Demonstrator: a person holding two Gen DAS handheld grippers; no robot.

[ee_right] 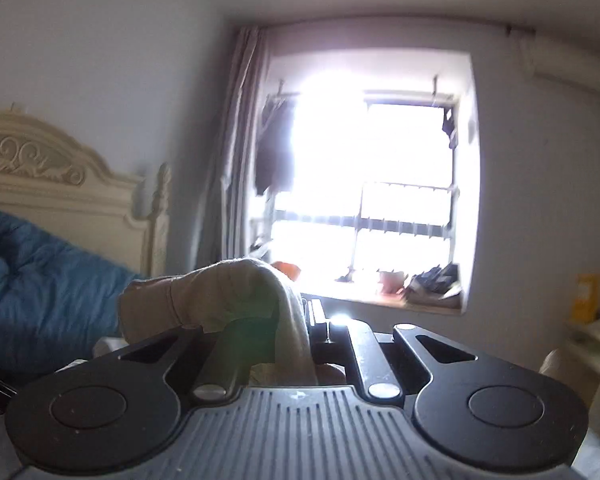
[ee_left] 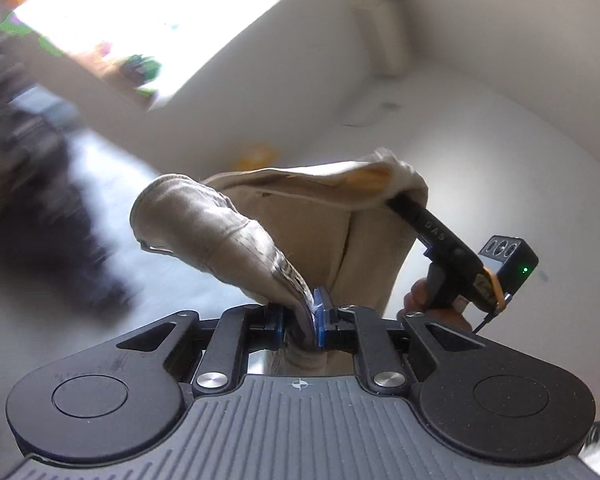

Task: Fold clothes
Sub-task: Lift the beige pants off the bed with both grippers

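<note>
Room: a bedroom is shown, with a bright window (ee_right: 376,196), a grey curtain (ee_right: 236,152) at its left edge, a cream carved headboard (ee_right: 60,176) and a blue duvet (ee_right: 40,288) below it; white walls and ceiling are seen from the left wrist camera, heavily blurred.
Garment: a beige garment (ee_left: 300,216) is held up in the air between both grippers, stretched from one to the other; what kind of clothing it is cannot be told.
Left gripper (ee_left: 300,320): jaws are nearly closed, and a bunched edge of the cloth is pinched between the blue pads (ee_left: 321,316).
Right gripper (ee_right: 296,328): jaws are nearly closed on a fold of the same cloth, which is draped over the fingers.
Hand (ee_left: 428,300): fingers are seen on the right gripper's handle.
</note>
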